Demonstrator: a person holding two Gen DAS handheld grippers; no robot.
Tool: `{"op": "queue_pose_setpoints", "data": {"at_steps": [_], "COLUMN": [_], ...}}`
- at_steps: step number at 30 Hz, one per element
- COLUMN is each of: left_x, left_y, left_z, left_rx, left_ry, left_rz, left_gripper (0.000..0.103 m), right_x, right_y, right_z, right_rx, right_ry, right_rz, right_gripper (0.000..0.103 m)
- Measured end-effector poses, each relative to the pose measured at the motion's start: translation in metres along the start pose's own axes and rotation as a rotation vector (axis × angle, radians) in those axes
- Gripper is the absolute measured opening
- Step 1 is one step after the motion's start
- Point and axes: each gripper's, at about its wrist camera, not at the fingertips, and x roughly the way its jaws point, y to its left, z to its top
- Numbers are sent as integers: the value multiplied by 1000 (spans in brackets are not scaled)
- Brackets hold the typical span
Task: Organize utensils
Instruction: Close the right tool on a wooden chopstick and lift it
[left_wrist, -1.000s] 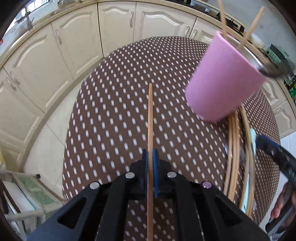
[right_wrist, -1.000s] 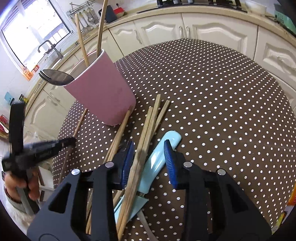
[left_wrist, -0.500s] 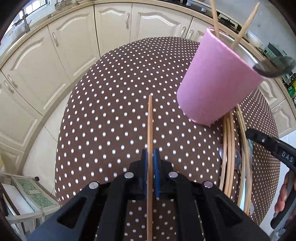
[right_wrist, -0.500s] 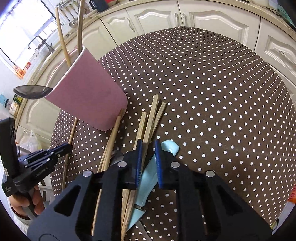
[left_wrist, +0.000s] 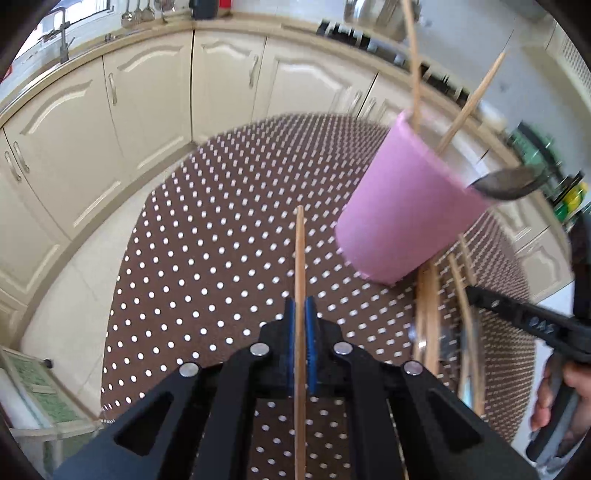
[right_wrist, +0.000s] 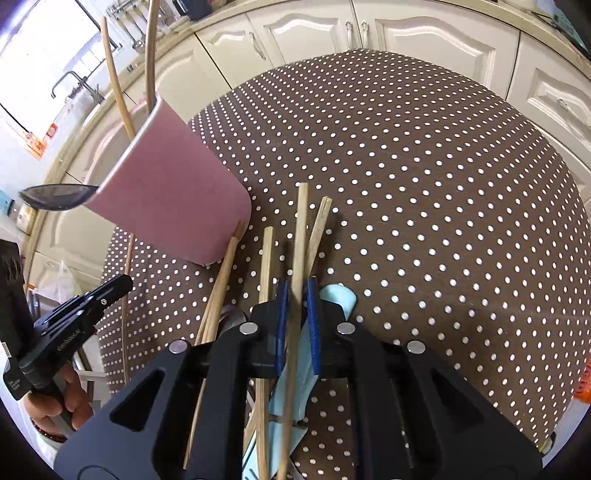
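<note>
Cream kitchen cabinets (left_wrist: 147, 122) are curving around a round surface (right_wrist: 424, 184) covered in a brown cloth with white dots. A pink cup (left_wrist: 406, 218) is standing on it, seen leaning in both fisheye views, with two wooden chopsticks (left_wrist: 413, 66) and a dark spoon (left_wrist: 509, 182) sticking out of its mouth.

The left claw (left_wrist: 301, 332) is gripping a single chopstick (left_wrist: 300, 258) between its blue pads, which are pressed tight against the wood; the stick is pointing away over the cloth, to the left of the cup.

The right claw (right_wrist: 295, 314) is closing, its jaws drawing in on another chopstick (right_wrist: 301, 236) that is running straight between the blue pads, which seem to be touching it on both sides. Around it, more loose chopsticks (right_wrist: 264, 273) are lying in a rough fan just beside the cup's base, some crossing one another. A pale blue utensil (right_wrist: 338, 299) is lying under them, partly hidden by the claw, so its kind is hard to tell.

Each wrist view is catching the other claw at its edge, with a hand (right_wrist: 55, 402) wrapped around its grip.
</note>
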Motion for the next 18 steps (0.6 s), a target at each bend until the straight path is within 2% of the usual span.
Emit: {"op": "queue_pose_setpoints", "data": {"at_steps": [5, 7, 14, 18], "left_x": [-27, -28, -22, -24], "left_y": [-11, -17, -26, -28], "left_z": [-5, -6, -12, -14], "left_rx": [13, 30, 35, 38], "left_ry": [-89, -91, -80, -107], "left_rz": [-48, -37, -66, -83], "left_gripper": [5, 5, 5, 5], "right_x": [-2, -2, -11, -15], "right_y": [-10, -16, -31, -32], "right_z": [-1, -4, -24, -34], "right_rx": [8, 25, 4, -4], "right_ry": [8, 8, 1, -15], "right_rz": [22, 43, 32, 39], "right_gripper": [11, 11, 11, 6]}}
